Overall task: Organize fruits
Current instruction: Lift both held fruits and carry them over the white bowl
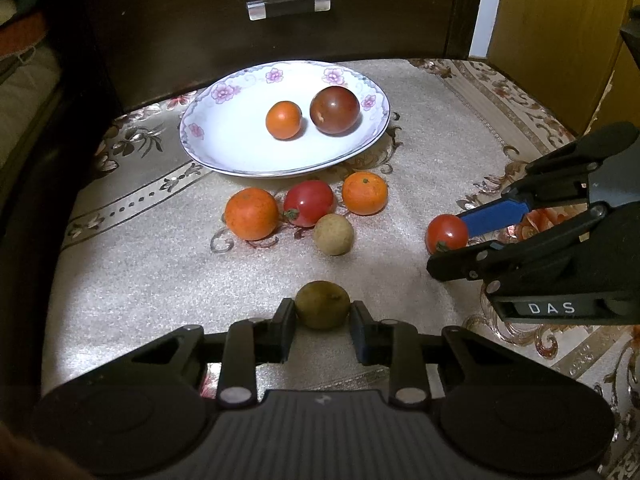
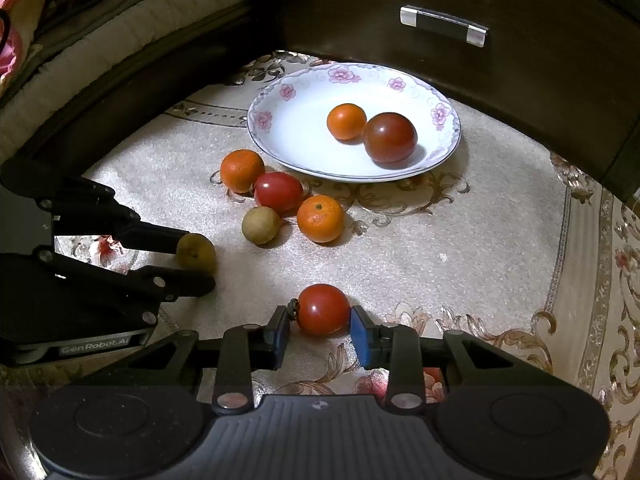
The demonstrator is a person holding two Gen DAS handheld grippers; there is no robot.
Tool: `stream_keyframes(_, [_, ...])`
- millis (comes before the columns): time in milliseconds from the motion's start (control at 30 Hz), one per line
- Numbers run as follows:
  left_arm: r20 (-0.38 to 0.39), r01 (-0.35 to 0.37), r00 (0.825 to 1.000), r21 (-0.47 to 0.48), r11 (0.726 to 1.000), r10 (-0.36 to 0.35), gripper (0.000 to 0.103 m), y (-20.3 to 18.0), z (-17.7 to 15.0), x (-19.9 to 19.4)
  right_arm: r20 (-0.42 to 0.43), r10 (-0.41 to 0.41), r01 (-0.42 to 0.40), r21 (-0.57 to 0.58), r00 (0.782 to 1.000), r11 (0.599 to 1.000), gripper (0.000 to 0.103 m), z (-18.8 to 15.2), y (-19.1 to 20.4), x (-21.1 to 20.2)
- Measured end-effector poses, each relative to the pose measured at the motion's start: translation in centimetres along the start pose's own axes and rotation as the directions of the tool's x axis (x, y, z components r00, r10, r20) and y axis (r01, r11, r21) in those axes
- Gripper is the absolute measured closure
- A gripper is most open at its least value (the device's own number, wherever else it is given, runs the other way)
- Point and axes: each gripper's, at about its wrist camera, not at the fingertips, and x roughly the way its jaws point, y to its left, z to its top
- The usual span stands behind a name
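Observation:
A white floral plate (image 1: 224, 152) (image 2: 296, 140) holds a small orange (image 1: 283, 119) (image 2: 346, 121) and a dark red tomato (image 1: 334, 109) (image 2: 390, 137). In front of it lie two oranges (image 1: 251, 213) (image 1: 364, 193), a red tomato (image 1: 309, 202) and a tan longan (image 1: 333, 234). My left gripper (image 1: 322, 314) (image 2: 196, 258) is shut on a greenish-brown fruit (image 1: 322, 305) (image 2: 197, 254) resting on the cloth. My right gripper (image 2: 320, 320) (image 1: 450, 236) is shut on a red tomato (image 2: 322, 309) (image 1: 446, 234) on the cloth.
A beige floral cloth (image 1: 420, 140) covers the surface. A dark wooden drawer front with a handle (image 1: 289, 5) (image 2: 444, 26) stands right behind the plate. Bedding (image 2: 100, 20) lies at the left, and a yellow panel (image 1: 560, 32) at the back right.

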Motion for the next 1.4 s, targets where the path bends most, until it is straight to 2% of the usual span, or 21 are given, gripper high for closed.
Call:
stream_keyframes(867, [0.032,-0.026,0.999,-0.019,0.999,0.026,0.068,0.0,2.2,-0.5,0.044,0.023,-0.025,0.038,0.999,0.999,0.076,1.3,0.3,-1.1])
stream_keyframes(1400, [0.076,-0.065,0.995,-0.045,0.997,0.068,0.068,0.9,5.7,-0.2,0.104,-0.012,0.003,0.082,0.994,0.997,0.075,3.7,-1.4,-1.6])
